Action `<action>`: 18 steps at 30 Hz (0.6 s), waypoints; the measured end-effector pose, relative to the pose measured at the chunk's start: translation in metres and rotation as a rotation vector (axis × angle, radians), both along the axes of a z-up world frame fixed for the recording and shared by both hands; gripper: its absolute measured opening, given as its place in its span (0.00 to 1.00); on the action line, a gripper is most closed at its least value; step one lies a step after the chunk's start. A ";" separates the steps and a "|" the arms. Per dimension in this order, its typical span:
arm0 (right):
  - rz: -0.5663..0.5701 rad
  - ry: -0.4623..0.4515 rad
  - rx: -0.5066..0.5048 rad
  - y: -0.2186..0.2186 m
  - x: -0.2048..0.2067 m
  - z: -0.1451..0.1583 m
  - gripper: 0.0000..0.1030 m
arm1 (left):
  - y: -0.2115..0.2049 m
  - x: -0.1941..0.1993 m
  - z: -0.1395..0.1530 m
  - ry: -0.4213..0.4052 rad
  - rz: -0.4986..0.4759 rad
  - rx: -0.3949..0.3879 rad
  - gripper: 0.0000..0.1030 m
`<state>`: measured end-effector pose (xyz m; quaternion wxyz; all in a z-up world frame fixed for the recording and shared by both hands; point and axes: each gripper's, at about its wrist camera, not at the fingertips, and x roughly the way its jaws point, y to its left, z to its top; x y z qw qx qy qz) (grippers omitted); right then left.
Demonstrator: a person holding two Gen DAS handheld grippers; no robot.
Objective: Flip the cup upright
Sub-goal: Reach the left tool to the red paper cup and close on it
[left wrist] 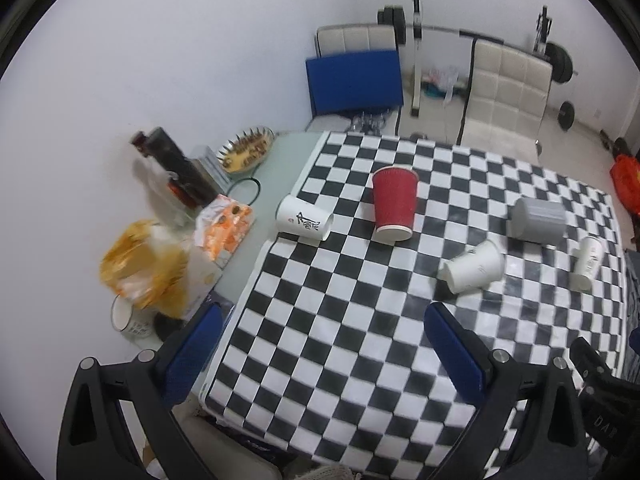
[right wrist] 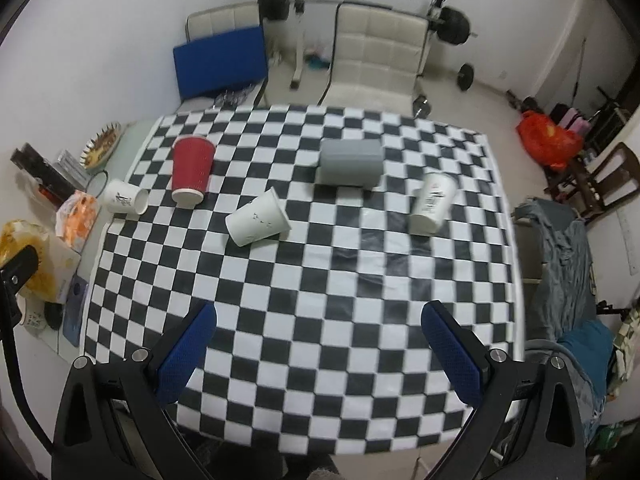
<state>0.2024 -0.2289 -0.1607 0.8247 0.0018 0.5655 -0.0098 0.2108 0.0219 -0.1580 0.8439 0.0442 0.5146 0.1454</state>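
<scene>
Several cups lie on their sides on the checkered tablecloth. A red ribbed cup lies at the back left. A white cup with black script lies at the cloth's left edge. A plain white cup lies in the middle. A tall white cup lies at the right. A grey cup lies at the back. My left gripper and right gripper are open and empty above the near side of the table.
Bags, a snack box, a dark bottle, a mug and a plate crowd the table's left strip. Two cream chairs, a blue pad and weights stand behind. A cloth-draped chair is at the right.
</scene>
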 end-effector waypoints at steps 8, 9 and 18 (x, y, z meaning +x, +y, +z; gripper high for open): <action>-0.034 0.112 0.039 0.037 0.108 -0.071 1.00 | 0.019 0.101 -0.060 0.123 -0.002 -0.007 1.00; -0.040 0.125 0.047 0.040 0.121 -0.079 1.00 | 0.022 0.113 -0.066 0.134 -0.001 -0.010 1.00; -0.093 0.223 0.077 0.054 0.221 -0.140 1.00 | 0.024 0.202 -0.116 0.246 -0.031 -0.080 1.00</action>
